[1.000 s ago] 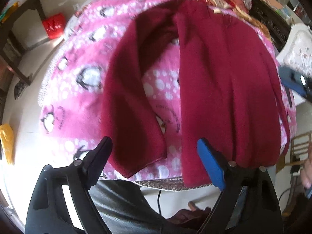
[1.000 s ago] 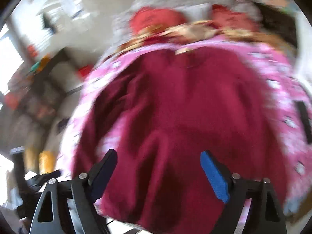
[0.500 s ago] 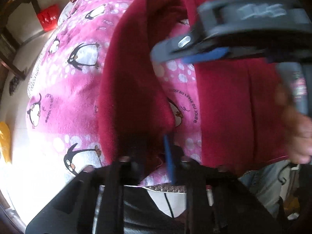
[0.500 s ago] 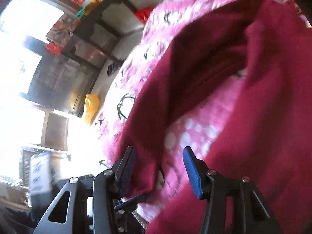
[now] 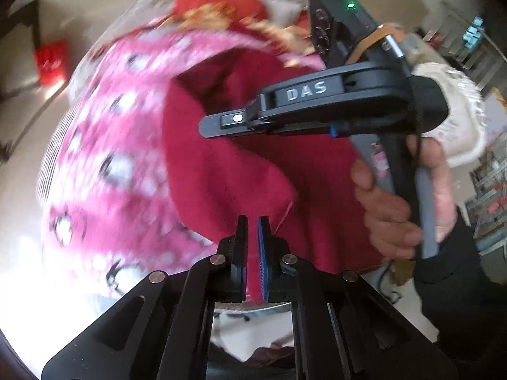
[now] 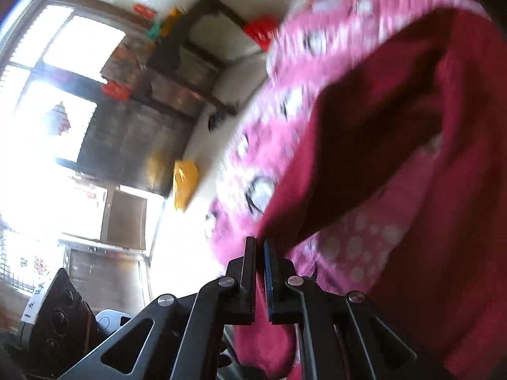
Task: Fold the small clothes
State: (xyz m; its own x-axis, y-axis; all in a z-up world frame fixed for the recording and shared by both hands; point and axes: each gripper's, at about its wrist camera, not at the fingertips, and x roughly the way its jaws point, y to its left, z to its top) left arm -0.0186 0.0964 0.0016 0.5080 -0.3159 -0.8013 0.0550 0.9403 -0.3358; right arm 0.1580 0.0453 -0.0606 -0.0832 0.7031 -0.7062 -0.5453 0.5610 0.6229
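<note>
Now both my left tool (image 5: 252, 221) and right tool (image 6: 259, 243) pinch the maroon garment (image 5: 221, 164); best lift evenly, keeping the leg edge taut over the penguin blanket (image 5: 104, 158).

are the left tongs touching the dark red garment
Touching. In the left wrist view, the left tongs are shut on an edge of the dark red garment; red cloth fills the narrow slit between the two pads.
</note>
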